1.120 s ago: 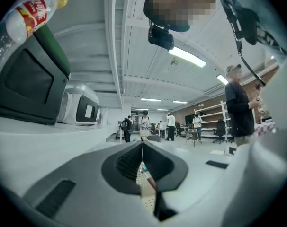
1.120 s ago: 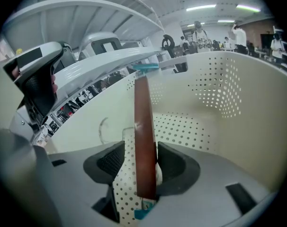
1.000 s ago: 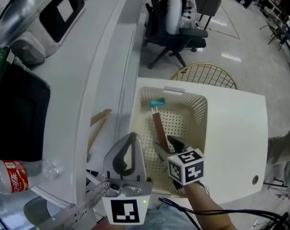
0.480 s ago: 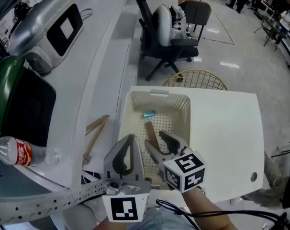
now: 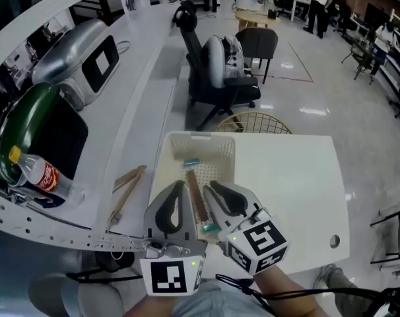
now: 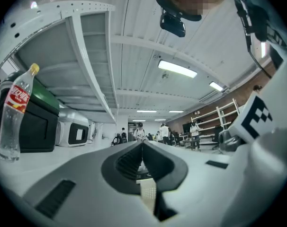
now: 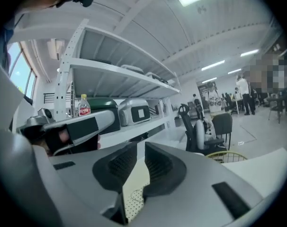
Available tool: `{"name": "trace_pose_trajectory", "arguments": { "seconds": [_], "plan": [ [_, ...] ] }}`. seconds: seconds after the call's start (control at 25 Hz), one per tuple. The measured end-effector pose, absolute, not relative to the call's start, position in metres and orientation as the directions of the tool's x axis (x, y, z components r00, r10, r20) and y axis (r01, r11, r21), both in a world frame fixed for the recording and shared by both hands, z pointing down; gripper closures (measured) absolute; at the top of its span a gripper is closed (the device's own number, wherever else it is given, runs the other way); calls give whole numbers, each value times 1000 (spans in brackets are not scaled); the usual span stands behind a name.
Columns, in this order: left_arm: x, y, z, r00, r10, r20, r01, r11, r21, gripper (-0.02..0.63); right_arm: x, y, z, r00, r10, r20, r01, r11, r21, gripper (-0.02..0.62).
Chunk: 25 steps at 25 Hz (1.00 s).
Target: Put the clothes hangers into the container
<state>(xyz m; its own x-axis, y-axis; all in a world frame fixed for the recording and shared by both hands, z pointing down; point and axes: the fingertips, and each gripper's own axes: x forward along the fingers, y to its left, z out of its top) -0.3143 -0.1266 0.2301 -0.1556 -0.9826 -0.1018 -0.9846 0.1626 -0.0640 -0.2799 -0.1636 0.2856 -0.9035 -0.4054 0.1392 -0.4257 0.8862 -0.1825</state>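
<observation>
Left gripper [image 6: 142, 144] is holding its jaws pressed together, gripping nothing. Right gripper [image 7: 140, 148] is showing a narrow gap, its jaws having just been closing, with nothing between them. Below and between both sets of jaws, a brown wooden hanger [image 5: 195, 193] with a teal clip at each end is lying lengthwise inside the cream perforated plastic basket [image 5: 221, 154]. A pale wooden hanger [image 5: 124, 191] is resting on the white table [image 5: 142, 127], left of the left jaws.

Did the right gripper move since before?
Yes. The right gripper has lifted up and back out of the white basket, toward its near rim, leaving the hanger inside. Its jaws have just been closing, with nothing between them.
</observation>
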Motion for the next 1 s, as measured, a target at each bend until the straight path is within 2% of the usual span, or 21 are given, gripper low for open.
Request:
{"name": "trace_pose_trajectory", "arguments": {
  "seconds": [0.2,0.52,1.0],
  "plan": [
    [-281,-118,205,-147,-979,-144,-981,163,-105,592,-243,-153,247,-887,-461,39,-462,883,-80,572],
    [-248,-110,191,-155,-972,-178,-975,179,-130,592,-204,-143,219,-868,-494,-49,-495,868,18,584],
    [-230,-111,188,-158,-969,-192,-973,186,-137,592,-183,-141,212,-863,-499,-84,-503,863,41,586]
  ]
}}
